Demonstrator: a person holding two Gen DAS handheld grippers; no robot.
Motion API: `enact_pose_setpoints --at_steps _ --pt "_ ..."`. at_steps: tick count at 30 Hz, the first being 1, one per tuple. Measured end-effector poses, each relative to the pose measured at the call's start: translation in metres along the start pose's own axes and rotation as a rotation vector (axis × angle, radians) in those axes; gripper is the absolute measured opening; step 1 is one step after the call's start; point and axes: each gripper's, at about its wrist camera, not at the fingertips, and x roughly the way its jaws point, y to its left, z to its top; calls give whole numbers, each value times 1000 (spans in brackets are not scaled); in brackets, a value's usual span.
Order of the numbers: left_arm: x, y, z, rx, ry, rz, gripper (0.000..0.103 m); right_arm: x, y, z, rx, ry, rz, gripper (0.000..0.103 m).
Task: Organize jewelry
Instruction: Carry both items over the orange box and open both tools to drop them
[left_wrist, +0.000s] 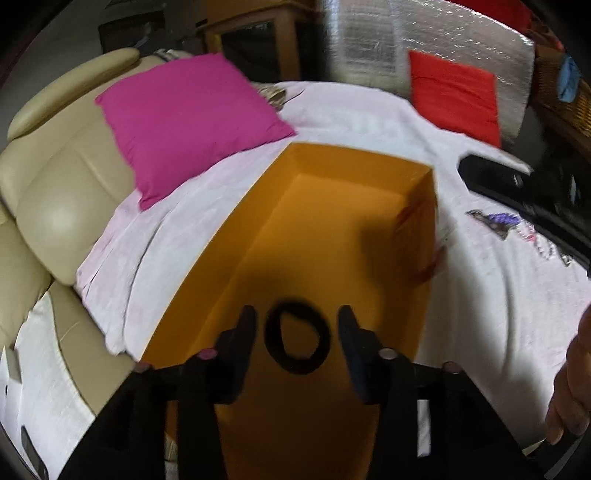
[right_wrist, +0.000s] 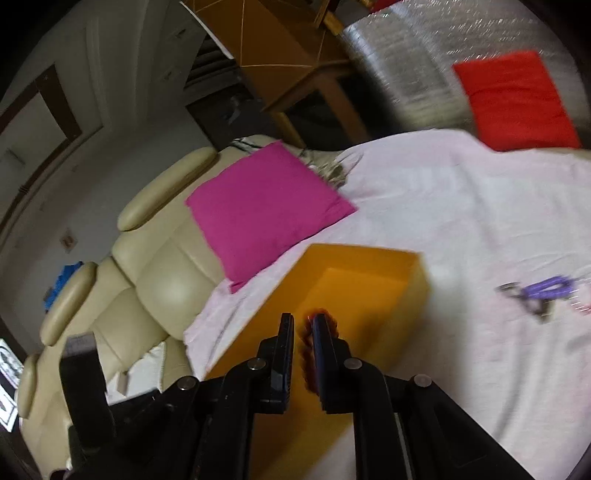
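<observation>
An open orange box (left_wrist: 229, 236) lies on a white sheet; it also shows in the right wrist view (right_wrist: 413, 295). My left gripper (left_wrist: 297, 325) is open over the box, and a black ring-shaped band (left_wrist: 295, 341) sits between its fingers, apart from both. My right gripper (right_wrist: 303, 323) is shut on a red beaded bracelet (right_wrist: 306, 354) and holds it over the box's near part. A purple piece of jewelry (right_wrist: 550, 288) lies with other loose pieces on the sheet to the right; it also shows in the left wrist view (left_wrist: 498, 219).
A magenta cushion (left_wrist: 184, 118) lies left of the box on a beige leather sofa (left_wrist: 48, 199). A red cushion (left_wrist: 454, 96) leans at the back right. A wooden cabinet (right_wrist: 295, 74) stands behind. The right gripper's black body (left_wrist: 517, 184) crosses the right edge.
</observation>
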Motion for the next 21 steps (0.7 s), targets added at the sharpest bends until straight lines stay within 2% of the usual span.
enact_pose_setpoints --at_steps 1,3,6,10,14,21 --pt "0 3 -3 -4 8 6 60 6 1 -1 15 11 -6 25" --pt "3 7 -7 -7 14 9 61 11 -5 -2 57 14 -8 73" --pt "4 11 -10 -10 24 13 61 1 -19 0 103 -43 -31 75" --pt "-1 3 -9 -15 21 11 62 -12 -39 4 131 -32 -139 75" --pt "-7 -18 -4 21 -7 3 63 -24 -61 5 144 9 -243 75" --pt "-19 -56 5 71 -44 -10 66 -67 -106 10 205 20 -326 75"
